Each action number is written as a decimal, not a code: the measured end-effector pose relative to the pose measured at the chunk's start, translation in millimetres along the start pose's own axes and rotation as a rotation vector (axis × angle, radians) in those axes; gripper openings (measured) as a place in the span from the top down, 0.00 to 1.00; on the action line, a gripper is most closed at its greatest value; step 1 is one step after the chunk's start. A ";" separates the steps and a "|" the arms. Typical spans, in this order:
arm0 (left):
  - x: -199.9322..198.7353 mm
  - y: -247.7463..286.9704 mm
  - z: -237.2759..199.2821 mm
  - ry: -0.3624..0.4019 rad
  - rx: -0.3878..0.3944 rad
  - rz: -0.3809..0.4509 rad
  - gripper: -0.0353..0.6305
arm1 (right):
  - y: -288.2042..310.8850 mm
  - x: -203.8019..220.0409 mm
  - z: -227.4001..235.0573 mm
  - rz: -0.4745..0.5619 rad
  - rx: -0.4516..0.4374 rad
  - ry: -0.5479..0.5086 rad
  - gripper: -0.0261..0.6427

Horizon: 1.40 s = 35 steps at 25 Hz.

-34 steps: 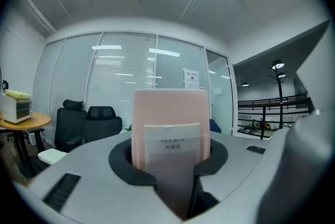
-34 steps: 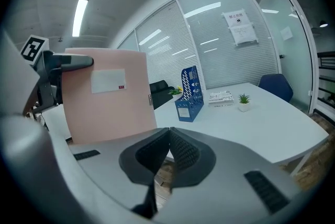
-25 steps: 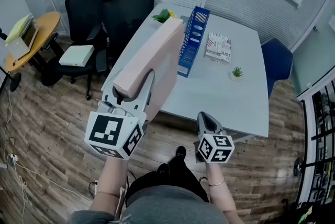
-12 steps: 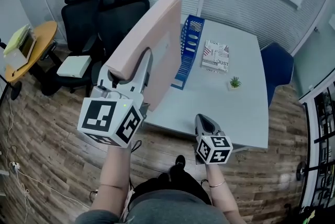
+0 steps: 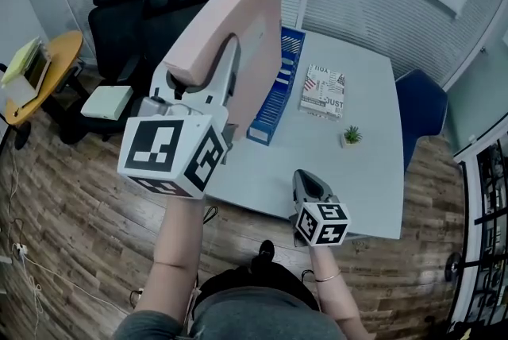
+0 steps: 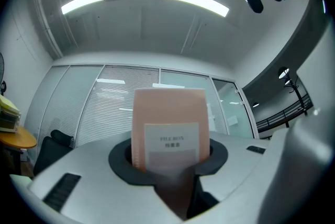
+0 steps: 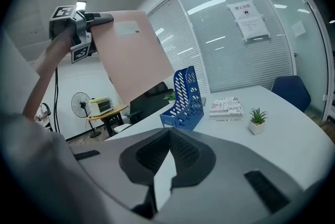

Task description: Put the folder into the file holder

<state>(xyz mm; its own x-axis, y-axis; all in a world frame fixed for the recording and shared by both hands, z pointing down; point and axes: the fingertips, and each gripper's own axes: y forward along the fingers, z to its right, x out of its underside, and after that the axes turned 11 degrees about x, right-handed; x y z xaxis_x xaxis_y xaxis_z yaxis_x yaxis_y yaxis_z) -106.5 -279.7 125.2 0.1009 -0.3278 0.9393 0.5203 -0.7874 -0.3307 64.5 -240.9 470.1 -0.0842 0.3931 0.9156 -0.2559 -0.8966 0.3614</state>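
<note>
- Left gripper [image 5: 203, 78] is clamped on the spine end of the pink folder [image 5: 248, 32]; the labelled spine faces its camera.
- Folder is in the air, on edge, long axis running away from the gripper and tilted up, broad face to the right.
- Right gripper [image 5: 308, 183] has its jaws together with nothing between them, low over the table's [image 5: 361, 171] near edge.
- Blue file holder [image 5: 274, 96] stands on the table's left part, open top, just below and beyond the folder; apart in the right gripper view.
- Magazine stack [image 5: 323, 90] lies right of the holder, small potted plant [image 5: 351, 137] nearer.
- Black office chairs [image 5: 159, 13] crowd the table's left edge; the right half of the tabletop is bare.
</note>
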 end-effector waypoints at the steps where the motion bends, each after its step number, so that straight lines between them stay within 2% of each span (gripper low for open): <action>1: -0.2 6.1 -0.4 -0.001 -0.001 0.007 0.70 | 2.3 -1.3 2.0 0.000 -0.002 0.000 0.95; 11: 0.5 55.3 -9.2 0.044 -0.030 0.043 0.70 | 16.9 -8.4 21.3 0.000 0.005 0.002 0.95; 20: 22.9 87.7 -10.3 0.024 -0.042 0.032 0.70 | 24.2 -10.8 32.0 -0.008 0.007 0.004 0.95; 35: 82.8 117.5 -16.4 -0.024 -0.040 -0.015 0.70 | 32.5 -15.0 53.1 -0.010 0.029 0.020 0.95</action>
<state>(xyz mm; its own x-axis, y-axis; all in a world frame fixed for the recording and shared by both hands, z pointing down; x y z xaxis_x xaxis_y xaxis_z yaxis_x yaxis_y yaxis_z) -51.0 -407.9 162.6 0.1140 -0.3038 0.9459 0.4874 -0.8125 -0.3197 108.5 -286.8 477.5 -0.1010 0.4058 0.9084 -0.2284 -0.8981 0.3759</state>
